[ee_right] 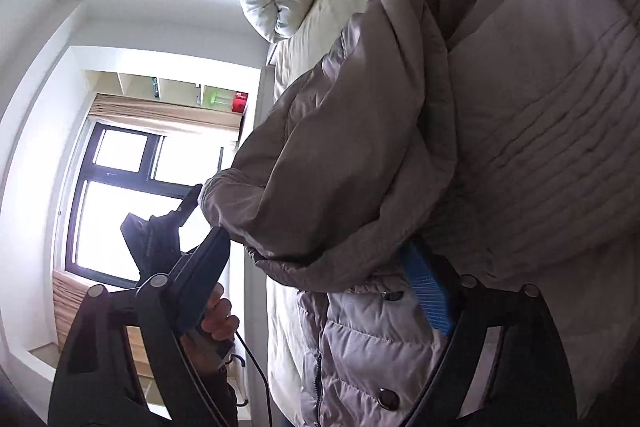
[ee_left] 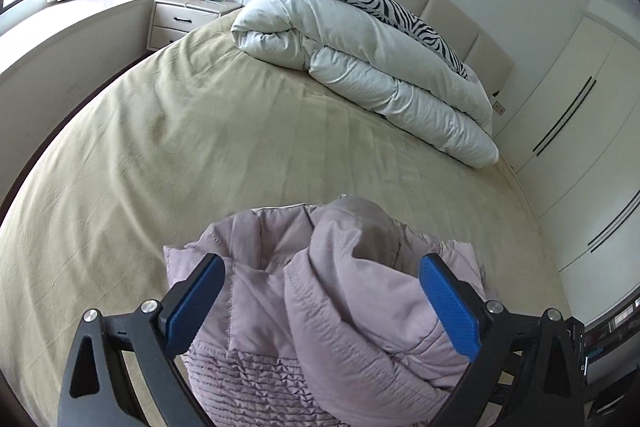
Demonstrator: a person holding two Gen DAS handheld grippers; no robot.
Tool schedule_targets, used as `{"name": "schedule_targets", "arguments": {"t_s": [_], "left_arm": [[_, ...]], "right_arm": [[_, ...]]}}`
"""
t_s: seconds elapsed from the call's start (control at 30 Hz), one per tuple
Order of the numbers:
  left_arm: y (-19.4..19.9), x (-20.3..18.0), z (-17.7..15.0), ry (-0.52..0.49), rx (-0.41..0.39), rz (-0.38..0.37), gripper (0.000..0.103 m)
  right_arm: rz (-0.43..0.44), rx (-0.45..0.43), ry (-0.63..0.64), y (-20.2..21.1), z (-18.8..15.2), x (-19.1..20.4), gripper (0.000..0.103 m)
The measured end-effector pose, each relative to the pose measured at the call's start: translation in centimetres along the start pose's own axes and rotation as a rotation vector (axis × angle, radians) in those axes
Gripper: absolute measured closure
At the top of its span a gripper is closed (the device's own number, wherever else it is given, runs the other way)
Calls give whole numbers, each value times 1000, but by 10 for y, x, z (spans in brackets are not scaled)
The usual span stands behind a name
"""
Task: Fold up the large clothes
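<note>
Jacket (ee_left: 332,307) bunched on bed (ee_left: 160,147), near edge, folded partway into a lump. Left gripper (ee_left: 320,301) spread wide, fingers either side of the top fold, not pinching. Right gripper (ee_right: 320,275) also spread, jacket bulk between and ahead of its fingers, one pad (ee_right: 428,291) against cloth; no grip seen. Likely step: tidying the fold. Do it well: press the puffy layers flat first, grab a doubled edge, not a single layer, keep both tools level.
</note>
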State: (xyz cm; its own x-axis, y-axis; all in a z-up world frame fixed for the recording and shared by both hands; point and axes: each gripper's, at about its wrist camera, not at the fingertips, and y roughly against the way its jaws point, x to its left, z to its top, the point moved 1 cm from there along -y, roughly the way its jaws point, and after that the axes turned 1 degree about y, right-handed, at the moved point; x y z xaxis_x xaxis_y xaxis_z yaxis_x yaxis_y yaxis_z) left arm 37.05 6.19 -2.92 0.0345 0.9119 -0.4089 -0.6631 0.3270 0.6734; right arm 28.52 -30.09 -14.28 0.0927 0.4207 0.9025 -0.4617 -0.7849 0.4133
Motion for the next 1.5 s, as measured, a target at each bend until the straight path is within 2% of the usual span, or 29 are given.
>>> {"name": "schedule_targets", "arguments": {"t_s": [0.03, 0.07, 0.1, 0.13, 0.17, 0.2, 0.23, 0.3, 0.43, 0.5, 0.6, 0.63, 0.7, 0.73, 0.8, 0.9, 0.97, 1.03, 1.13, 1.23, 1.3, 1.37, 1.43, 1.5], "left_arm": [[-8, -9, -1, -41, 21, -7, 3], [-20, -16, -3, -74, 64, -4, 15], [-35, -20, -9, -91, 125, 0, 30], [-50, -22, -15, -88, 190, 3, 67], [-59, -23, -22, -79, 226, 10, 81], [-63, -24, -29, -79, 230, 11, 83], [-65, -27, -35, -80, 229, 5, 90], [-61, -34, -47, -54, 225, -42, 92], [-38, -54, -70, 23, 173, -159, 93], [-37, -60, -85, 47, 172, -189, 93], [-63, -54, -106, 45, 208, -134, 92], [-74, -45, -112, 71, 222, -122, 91], [-86, -32, -115, 127, 239, -165, 91], [-88, -33, -114, 118, 248, -166, 91], [-83, -44, -110, 34, 244, -128, 91], [-71, -51, -103, -7, 220, -106, 88], [-63, -52, -98, -13, 186, -89, 84], [-63, -51, -96, -45, 175, -58, 84], [-70, -47, -95, -50, 180, -46, 84], [-76, -44, -98, -63, 195, -46, 83], [-82, -41, -99, -79, 200, -55, 81], [-87, -35, -99, -65, 207, -81, 81], [-94, -28, -98, -44, 210, -109, 80], [-101, -22, -98, -25, 210, -135, 80]], "right_arm": [[-1, 7, -10, -9, 3, -1, 25], [-1, 14, -15, -16, 4, -2, 37], [-16, 15, -16, -22, 7, -3, 54], [-37, 14, -16, -26, 10, -3, 63], [-57, 8, -12, -29, 15, -3, 74], [-77, -4, -3, -28, 18, -3, 77], [-95, -22, 17, -24, 20, 0, 79], [-118, -65, 65, -6, 25, 8, 86], [-146, -162, 167, 41, 26, 27, 89], [-160, -195, 196, 62, 23, 28, 90], [-173, -213, 168, 82, 16, 9, 90], [-205, -213, 160, 84, 15, -2, 91], [-317, -190, 164, 79, 15, -25, 92], [-353, -174, 138, 78, 14, -45, 92], [-321, -160, 94, 78, 9, -71, 92], [-327, -238, 168, 94, -3, -45, 91], [-336, -301, 254, 107, -7, -13, 91], [-320, -338, 363, 113, -10, 20, 91], [-308, -277, 484, 93, -3, 60, 91], [-330, -185, 504, 54, 8, 68, 91], [-404, -144, 482, 27, 14, 50, 91], [-519, -98, 458, 4, 16, 23, 91], [-529, -81, 418, -5, 15, -7, 98], [-507, -107, 467, -5, 10, -21, 101]]}}
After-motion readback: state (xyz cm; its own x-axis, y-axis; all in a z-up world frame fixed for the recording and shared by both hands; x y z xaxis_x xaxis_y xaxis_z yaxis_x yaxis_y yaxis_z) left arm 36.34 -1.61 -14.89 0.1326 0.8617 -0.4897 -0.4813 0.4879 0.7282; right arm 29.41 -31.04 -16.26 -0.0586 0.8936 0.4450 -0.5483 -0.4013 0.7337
